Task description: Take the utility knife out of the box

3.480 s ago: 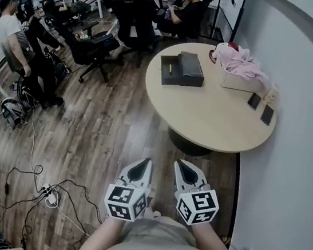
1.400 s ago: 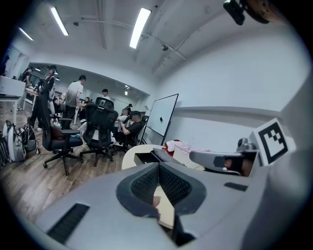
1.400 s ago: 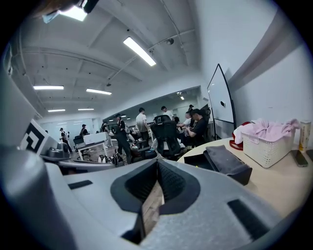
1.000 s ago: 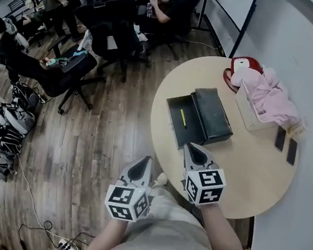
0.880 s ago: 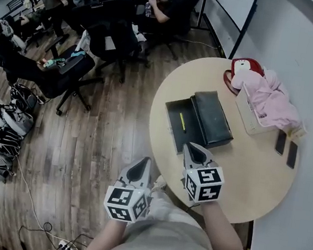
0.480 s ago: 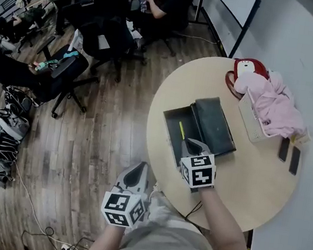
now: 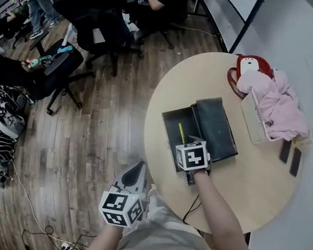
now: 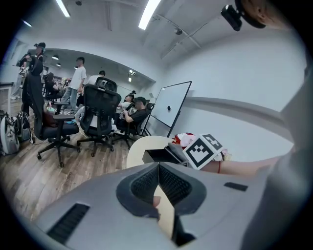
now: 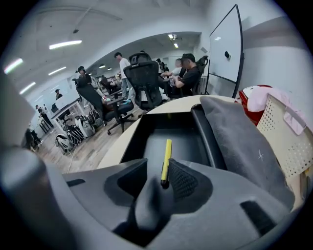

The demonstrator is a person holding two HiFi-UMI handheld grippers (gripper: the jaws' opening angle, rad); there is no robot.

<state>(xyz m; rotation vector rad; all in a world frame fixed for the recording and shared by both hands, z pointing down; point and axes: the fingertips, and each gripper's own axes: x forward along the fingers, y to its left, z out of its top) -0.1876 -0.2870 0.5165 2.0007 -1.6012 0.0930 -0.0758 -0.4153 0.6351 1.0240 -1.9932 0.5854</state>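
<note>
On the round table (image 7: 251,192) lies an open black box (image 7: 171,126) with its lid (image 7: 215,125) beside it. A yellow utility knife (image 7: 181,132) rests in the box's tray. My right gripper (image 7: 189,141) hangs over the tray's near end, tilted down, mostly hidden under its marker cube. In the right gripper view its jaws are opening (image 9: 157,179). The knife's (image 9: 167,158) near end shows in the gap, and the pads do not press on it. My left gripper (image 7: 134,171) stays off the table over the floor, its pads (image 8: 146,185) shut on nothing.
A white basket (image 7: 255,121) of pink cloth (image 7: 270,94), a red item (image 7: 241,63) and two phones (image 7: 289,157) sit at the table's right. Office chairs (image 7: 95,26), seated and standing people and bags (image 7: 0,128) fill the floor to the left. A whiteboard (image 9: 226,46) stands behind the table.
My right gripper has moved forward and down from the table's near edge to over the box tray, tipping downward. My left gripper has sunk a little. The table has come nearer.
</note>
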